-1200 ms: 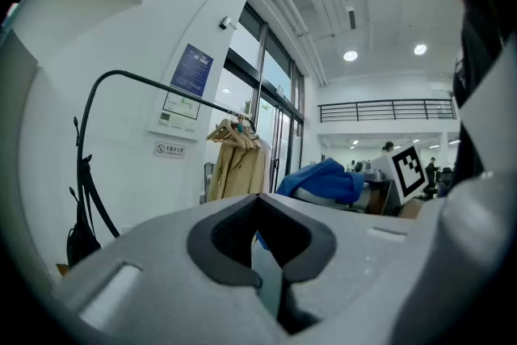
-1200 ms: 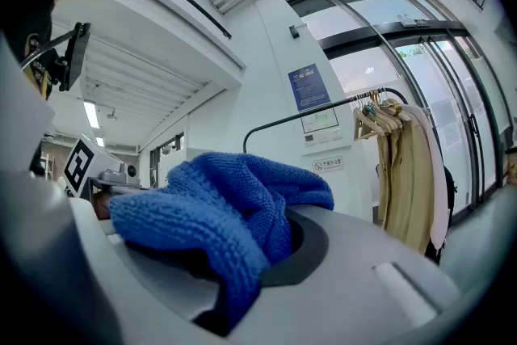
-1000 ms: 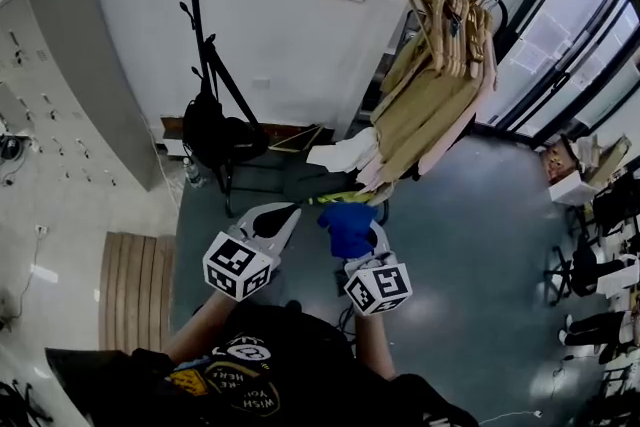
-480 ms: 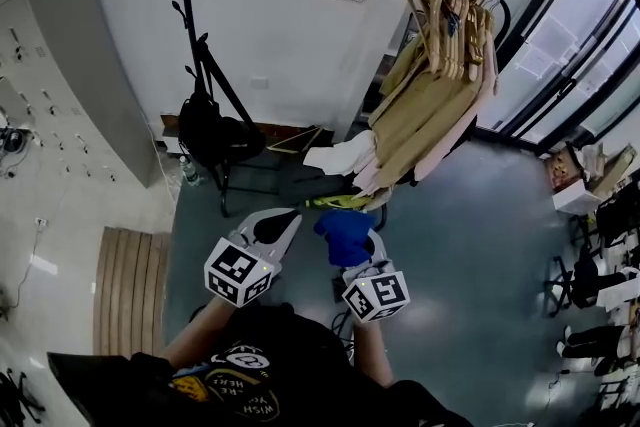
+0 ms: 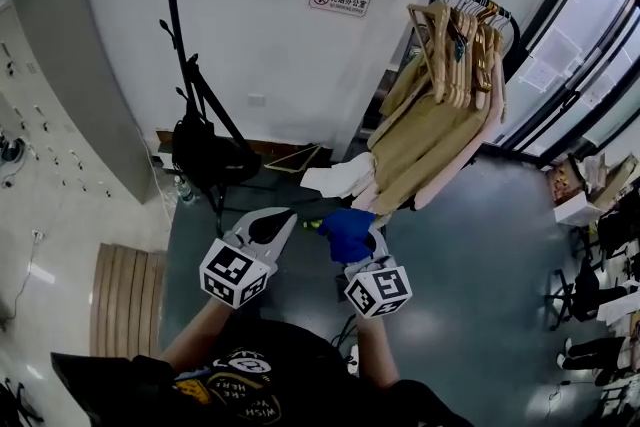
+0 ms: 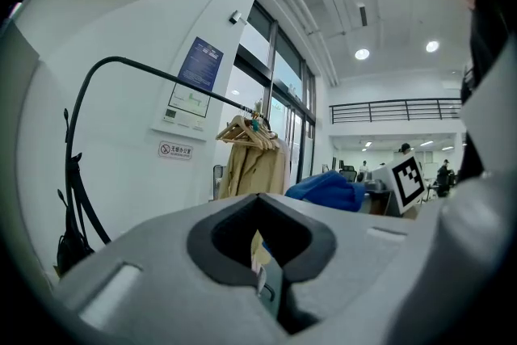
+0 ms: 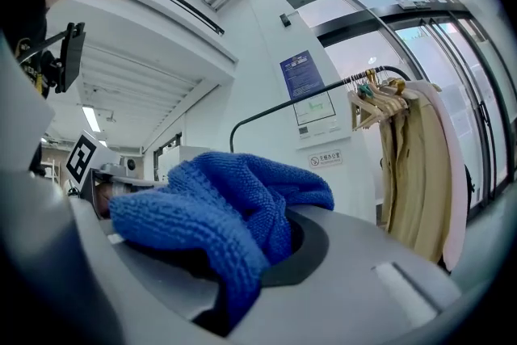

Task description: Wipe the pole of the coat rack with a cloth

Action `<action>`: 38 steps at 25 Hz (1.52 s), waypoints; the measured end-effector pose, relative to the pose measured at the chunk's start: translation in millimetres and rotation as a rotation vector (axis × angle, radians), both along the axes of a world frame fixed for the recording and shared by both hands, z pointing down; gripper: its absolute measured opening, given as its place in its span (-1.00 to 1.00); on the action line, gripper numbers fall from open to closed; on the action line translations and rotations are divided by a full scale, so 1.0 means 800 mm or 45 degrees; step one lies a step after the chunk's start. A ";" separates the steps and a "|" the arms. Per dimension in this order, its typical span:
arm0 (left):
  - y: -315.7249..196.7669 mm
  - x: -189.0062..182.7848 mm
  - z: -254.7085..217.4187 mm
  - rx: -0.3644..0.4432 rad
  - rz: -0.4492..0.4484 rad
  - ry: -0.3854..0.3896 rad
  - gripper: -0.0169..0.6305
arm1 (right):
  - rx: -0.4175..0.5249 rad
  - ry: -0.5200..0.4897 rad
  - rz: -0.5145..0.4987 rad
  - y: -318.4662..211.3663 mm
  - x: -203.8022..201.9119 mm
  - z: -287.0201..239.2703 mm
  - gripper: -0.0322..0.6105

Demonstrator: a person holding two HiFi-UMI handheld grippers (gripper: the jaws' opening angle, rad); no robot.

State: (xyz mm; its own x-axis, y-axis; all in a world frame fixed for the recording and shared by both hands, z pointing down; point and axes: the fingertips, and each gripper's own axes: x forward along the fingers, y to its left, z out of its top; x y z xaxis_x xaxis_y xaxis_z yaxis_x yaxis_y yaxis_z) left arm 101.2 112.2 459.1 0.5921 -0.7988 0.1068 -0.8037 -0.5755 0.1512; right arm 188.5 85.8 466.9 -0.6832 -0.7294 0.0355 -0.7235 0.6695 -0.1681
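**Desk:** Where does the job stand?

**Me:** The black coat rack pole (image 5: 176,45) rises at left and arcs over towards the wooden hangers (image 5: 455,20), well apart from my tools. The blue knitted cloth (image 5: 347,229) has not touched it. I judge this as the approach, with wiping yet to begin.

**Desk:** And the tools?

**Me:** My right gripper (image 7: 271,254) is clamped on the cloth, which bunches up and spills over the jaws. My left gripper (image 5: 283,218) has its jaws pressed together with nothing between them. It sits just beside the cloth.

**Desk:** What does the next move call for?

**Me:** I would carry the cloth up and left to the upright, press it around the tube and run it along. The black bag (image 5: 205,150) hanging low by that upright may get in the way.

**Desk:** How do the views differ?

**Me:** Only the head view shows the floor, the bag and the grey lockers (image 5: 60,85). The right gripper view alone shows the cloth seated in the jaws' hollow. The left gripper view shows daylight through its own hollow, plus a far balcony railing (image 6: 396,105)
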 end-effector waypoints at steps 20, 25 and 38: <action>-0.318 -0.133 -0.047 0.045 0.087 0.002 -0.95 | 0.285 0.052 0.404 -0.531 0.007 -0.286 -0.82; -0.359 -0.131 -0.049 0.046 0.042 0.010 -0.95 | 0.342 -0.011 0.510 -0.610 0.063 -0.369 -0.82; -0.414 -0.144 -0.037 0.047 -0.028 -0.034 -0.95 | 0.504 0.121 0.066 -0.602 -0.148 -0.366 -0.82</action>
